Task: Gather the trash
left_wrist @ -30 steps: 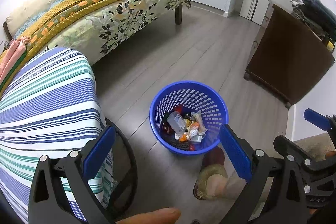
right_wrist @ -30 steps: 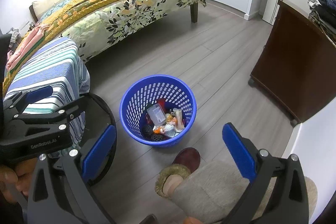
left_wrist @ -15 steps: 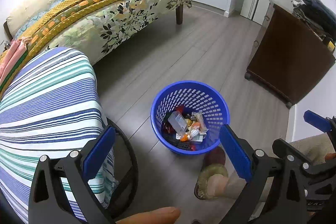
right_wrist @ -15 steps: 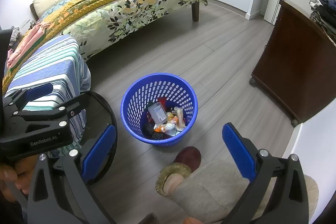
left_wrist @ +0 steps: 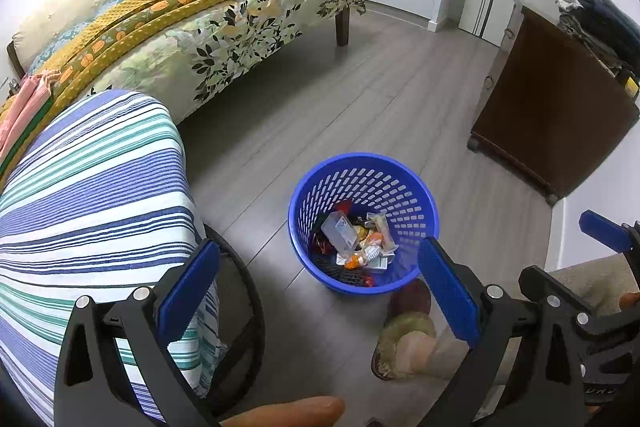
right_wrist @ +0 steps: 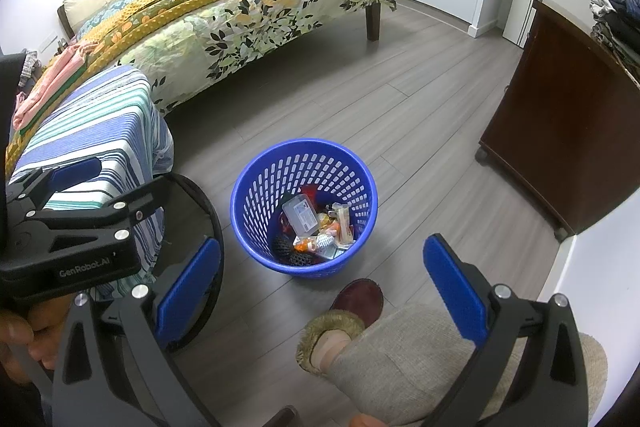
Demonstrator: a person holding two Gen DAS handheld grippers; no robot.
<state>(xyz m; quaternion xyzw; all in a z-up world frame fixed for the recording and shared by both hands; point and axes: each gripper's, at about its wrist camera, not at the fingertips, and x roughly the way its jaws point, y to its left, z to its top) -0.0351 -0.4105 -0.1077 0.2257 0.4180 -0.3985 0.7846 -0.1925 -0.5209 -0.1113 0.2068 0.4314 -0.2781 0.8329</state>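
Note:
A blue perforated trash basket (left_wrist: pixel 420 187) stands on the grey wood floor, also in the right wrist view (right_wrist: pixel 256 163). It holds mixed trash (left_wrist: pixel 352 243): a clear plastic box, wrappers, an orange-and-white item, red scraps; the trash also shows in the right wrist view (right_wrist: pixel 316 227). My left gripper (left_wrist: pixel 318 283) is open and empty, held above and in front of the basket. My right gripper (right_wrist: pixel 322 275) is open and empty, above the basket's near side. The left gripper's body (right_wrist: pixel 68 227) shows at the left of the right wrist view.
A striped cloth covers a stool or table (left_wrist: pixel 88 195) at left with a dark round frame (left_wrist: pixel 252 307) beside it. A bed (left_wrist: pixel 208 19) lies behind. A brown cabinet (left_wrist: pixel 552 115) stands at right. The person's slippered foot (right_wrist: pixel 340 323) is beside the basket.
Both views have shifted very slightly; the basket sits a touch further right in each. Both grippers stay open and empty.

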